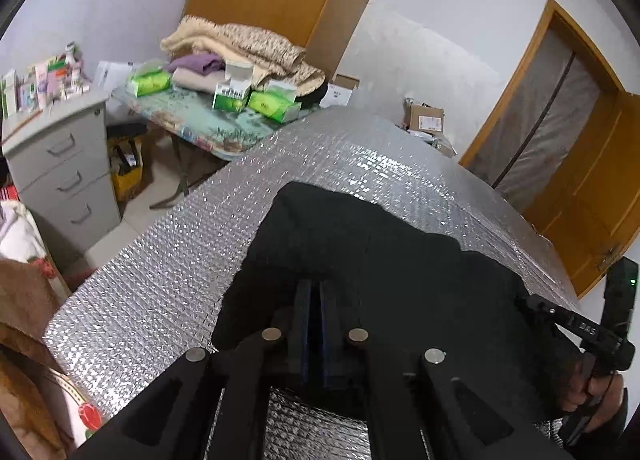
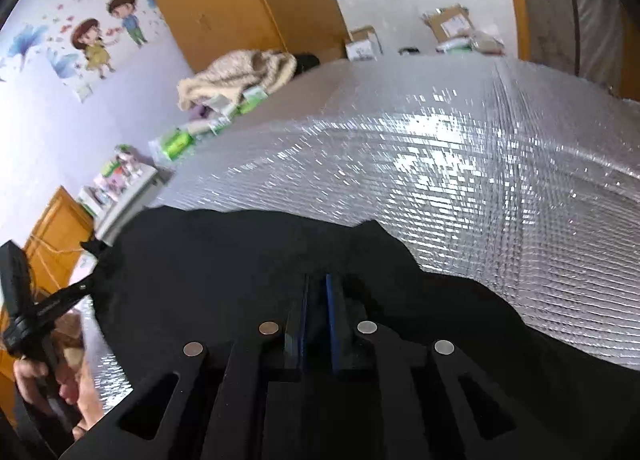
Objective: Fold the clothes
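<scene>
Cloth is the job here: a black garment lies on the shiny silver worktop. Left tongs are pinched tight on its edge. Right tongs sit a little apart over the cloth; I cannot tell if they grip. Best to lift both corners together and keep the edge straight.

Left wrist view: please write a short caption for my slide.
Left gripper shut over a black garment on a silver foil mat.
</scene>
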The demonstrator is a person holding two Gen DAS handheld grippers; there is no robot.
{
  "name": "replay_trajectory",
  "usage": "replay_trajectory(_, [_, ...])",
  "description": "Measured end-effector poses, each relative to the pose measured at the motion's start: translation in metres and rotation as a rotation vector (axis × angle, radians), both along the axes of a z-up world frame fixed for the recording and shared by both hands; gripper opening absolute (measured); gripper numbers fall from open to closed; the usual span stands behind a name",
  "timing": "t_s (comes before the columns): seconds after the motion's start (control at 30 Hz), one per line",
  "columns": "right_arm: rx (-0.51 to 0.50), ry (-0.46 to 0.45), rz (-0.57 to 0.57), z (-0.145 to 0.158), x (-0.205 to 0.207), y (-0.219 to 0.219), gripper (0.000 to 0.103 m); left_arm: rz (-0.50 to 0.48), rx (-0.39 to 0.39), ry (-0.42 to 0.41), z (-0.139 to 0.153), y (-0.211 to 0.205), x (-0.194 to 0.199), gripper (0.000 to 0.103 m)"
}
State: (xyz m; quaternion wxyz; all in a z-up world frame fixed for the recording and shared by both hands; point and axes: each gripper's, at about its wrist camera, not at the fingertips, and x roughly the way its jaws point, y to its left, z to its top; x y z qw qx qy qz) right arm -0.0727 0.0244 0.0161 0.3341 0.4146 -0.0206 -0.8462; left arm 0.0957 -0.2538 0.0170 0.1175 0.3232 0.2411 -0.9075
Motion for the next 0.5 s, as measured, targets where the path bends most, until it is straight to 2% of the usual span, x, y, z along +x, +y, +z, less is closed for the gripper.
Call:
replay_trajectory(0.1, [-0.01, 0.024, 0.003, 0.007, 0.016, 0.009, 0.01, -0.021, -0.005, 0.013, 0.004, 0.012, 0.004, 0.003])
replay_trajectory(0.23, [0.024, 0.014, -0.011, -0.002, 0.031, 0.018, 0.01, -0.064, -0.048, 0.01, -0.001, 0.032, 0.002, 0.003])
replay_trajectory(0.33, [0.042, -0.035, -0.016, -0.017, 0.031, 0.022, 0.01, -0.057, -0.024, -0.037, -0.019, 0.031, -0.005, 0.003])
replay_trajectory(0.5, [0.02, -0.052, -0.016, -0.023, 0.03, 0.029, 0.009, -0.054, -0.009, -0.012, -0.017, 0.031, 0.002, 0.003])
